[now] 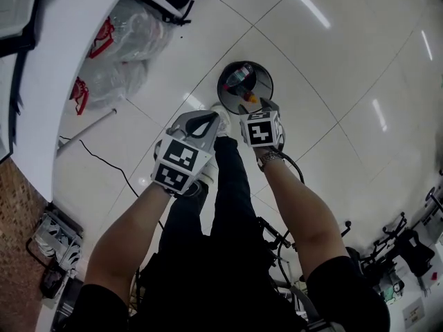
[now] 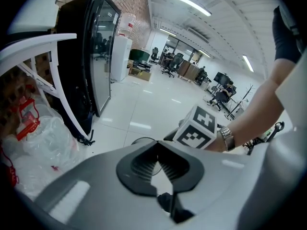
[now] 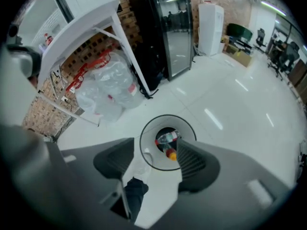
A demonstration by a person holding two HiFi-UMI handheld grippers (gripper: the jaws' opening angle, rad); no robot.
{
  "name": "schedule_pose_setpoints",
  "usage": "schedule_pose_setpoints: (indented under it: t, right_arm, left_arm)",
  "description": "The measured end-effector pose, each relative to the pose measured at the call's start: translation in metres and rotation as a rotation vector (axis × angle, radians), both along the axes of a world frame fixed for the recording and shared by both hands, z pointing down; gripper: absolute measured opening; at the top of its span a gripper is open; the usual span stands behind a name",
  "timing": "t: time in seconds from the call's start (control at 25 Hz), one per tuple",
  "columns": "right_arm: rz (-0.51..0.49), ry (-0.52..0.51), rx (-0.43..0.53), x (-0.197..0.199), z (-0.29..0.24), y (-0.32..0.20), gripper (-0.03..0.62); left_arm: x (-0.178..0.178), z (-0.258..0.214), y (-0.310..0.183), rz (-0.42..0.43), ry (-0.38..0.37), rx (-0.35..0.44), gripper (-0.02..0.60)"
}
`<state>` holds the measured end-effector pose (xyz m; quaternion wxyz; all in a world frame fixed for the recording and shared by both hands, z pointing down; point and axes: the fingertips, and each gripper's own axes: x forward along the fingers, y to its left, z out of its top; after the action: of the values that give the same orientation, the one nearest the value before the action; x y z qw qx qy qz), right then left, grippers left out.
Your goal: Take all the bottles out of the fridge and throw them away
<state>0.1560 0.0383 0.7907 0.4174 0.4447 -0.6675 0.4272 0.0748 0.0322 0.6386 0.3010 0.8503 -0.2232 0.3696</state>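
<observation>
A round black bin (image 1: 227, 71) stands on the white floor ahead of the person's feet. In the right gripper view the bin (image 3: 145, 137) holds a clear bottle with a red label (image 3: 167, 139) and an orange-capped bottle (image 3: 171, 153). My right gripper (image 1: 259, 106) hangs over the bin's near rim. Seen along its jaws, the right gripper (image 3: 156, 146) is open with nothing between its pads. My left gripper (image 1: 206, 121) is beside it, to the left of the bin. Its own view shows the left gripper (image 2: 156, 146) shut and empty. The black glass-door fridge (image 3: 165, 28) stands with its door closed.
A white table (image 1: 62, 61) runs along the left, with clear plastic bags (image 1: 124, 40) under it. The fridge (image 2: 91, 56) is next to the table against a brick wall. A cable (image 1: 104, 161) lies on the floor. Office chairs and desks stand far behind.
</observation>
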Motion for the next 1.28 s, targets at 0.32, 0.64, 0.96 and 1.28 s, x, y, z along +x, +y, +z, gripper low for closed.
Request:
schedule_pose_setpoints:
  t: [0.32, 0.64, 0.96, 1.28]
  right_arm:
    - [-0.019, -0.033, -0.001, -0.015, -0.016, 0.011, 0.279]
    - [-0.062, -0.072, 0.064, -0.026, -0.063, -0.003, 0.278]
    - [-0.16, -0.125, 0.169, -0.051, -0.144, -0.035, 0.278]
    - [-0.301, -0.19, 0.334, -0.093, -0.243, -0.049, 0.278]
  left_arm:
    - [-0.002, -0.015, 0.002, -0.017, 0.005, 0.015, 0.003]
    - [-0.008, -0.052, 0.002, -0.052, -0.002, 0.049, 0.003]
    - [-0.035, -0.11, -0.012, -0.153, -0.015, 0.142, 0.003]
    - [-0.068, -0.176, -0.02, -0.293, 0.007, 0.261, 0.003]
